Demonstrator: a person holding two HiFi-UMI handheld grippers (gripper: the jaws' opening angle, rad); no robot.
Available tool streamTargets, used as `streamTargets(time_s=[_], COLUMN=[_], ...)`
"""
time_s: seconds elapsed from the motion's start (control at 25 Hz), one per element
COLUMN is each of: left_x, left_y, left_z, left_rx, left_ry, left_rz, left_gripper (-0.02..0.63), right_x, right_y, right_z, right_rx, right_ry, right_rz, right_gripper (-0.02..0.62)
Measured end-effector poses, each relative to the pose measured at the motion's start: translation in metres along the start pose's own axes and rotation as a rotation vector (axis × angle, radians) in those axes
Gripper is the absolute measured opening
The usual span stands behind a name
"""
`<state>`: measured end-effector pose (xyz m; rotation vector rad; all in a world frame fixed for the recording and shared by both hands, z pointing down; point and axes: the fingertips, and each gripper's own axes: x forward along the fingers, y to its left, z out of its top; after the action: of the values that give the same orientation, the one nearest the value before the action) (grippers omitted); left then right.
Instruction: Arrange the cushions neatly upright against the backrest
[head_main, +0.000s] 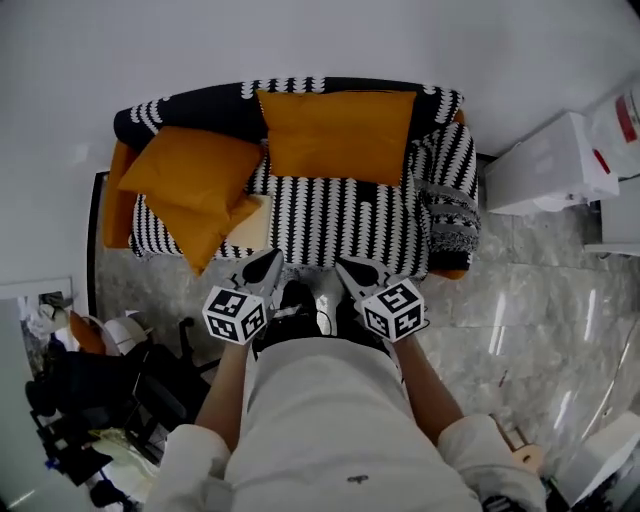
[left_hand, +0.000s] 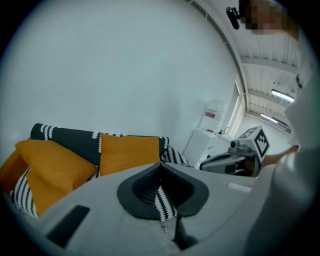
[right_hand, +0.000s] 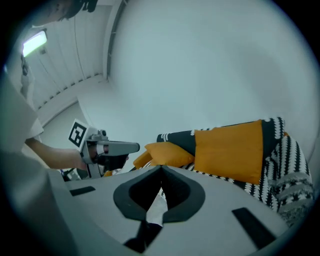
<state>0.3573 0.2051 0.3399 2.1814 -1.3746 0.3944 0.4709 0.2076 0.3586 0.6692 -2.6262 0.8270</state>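
One orange cushion (head_main: 338, 135) stands upright against the backrest of the black-and-white patterned sofa (head_main: 340, 225), right of centre. A second orange cushion (head_main: 192, 168) lies tilted at the sofa's left end, over another orange piece (head_main: 205, 235). My left gripper (head_main: 262, 268) and right gripper (head_main: 352, 270) hover side by side in front of the sofa's front edge, both shut and empty. In the left gripper view the closed tips (left_hand: 161, 166) point toward the upright cushion (left_hand: 129, 152). The right gripper view shows its closed tips (right_hand: 161, 169) below both cushions (right_hand: 229, 150).
A folded patterned throw (head_main: 450, 195) drapes over the sofa's right arm. White cabinets or appliances (head_main: 550, 165) stand to the right on the marble floor. Dark clutter and a chair base (head_main: 100, 385) sit at the lower left. A white wall lies behind the sofa.
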Motion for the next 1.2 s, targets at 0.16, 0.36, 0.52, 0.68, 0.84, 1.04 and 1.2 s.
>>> streamTargets(time_s=[0.16, 0.36, 0.52, 0.68, 0.84, 1.04, 1.2], left_x=[-0.024, -0.079, -0.142, -0.200, -0.247, -0.293, -0.301], left_y=[0.016, 0.066, 0.130, 0.196, 0.251, 0.299, 0.321], left_z=[-0.003, -0.011, -0.034, -0.066, -0.085, -0.106, -0.118], left_rx=[-0.023, -0.062, -0.081, -0.174, -0.197, -0.198, -0.252], left_ry=[-0.019, -0.048, -0.065, -0.094, -0.108, -0.089, -0.094], left_rz=[0.010, 0.063, 0.115, 0.118, 0.120, 0.095, 0.093], left_gripper=[0.012, 0.012, 0.012, 0.012, 0.012, 0.012, 0.012], right_x=[0.040, 0.093, 0.149, 0.208, 0.261, 0.308, 0.324], right_y=[0.050, 0.102, 0.154, 0.216, 0.263, 0.312, 0.320], right_z=[0.001, 0.007, 0.006, -0.002, -0.011, -0.020, -0.020], right_rx=[-0.094, -0.135, -0.198, -0.217, -0.216, -0.298, -0.314], right_ry=[0.047, 0.074, 0.117, 0.145, 0.159, 0.197, 0.227], right_rz=[0.105, 0.160, 0.166, 0.173, 0.155, 0.128, 0.109], right_gripper=[0.009, 0.009, 0.009, 0.009, 0.009, 0.009, 0.011])
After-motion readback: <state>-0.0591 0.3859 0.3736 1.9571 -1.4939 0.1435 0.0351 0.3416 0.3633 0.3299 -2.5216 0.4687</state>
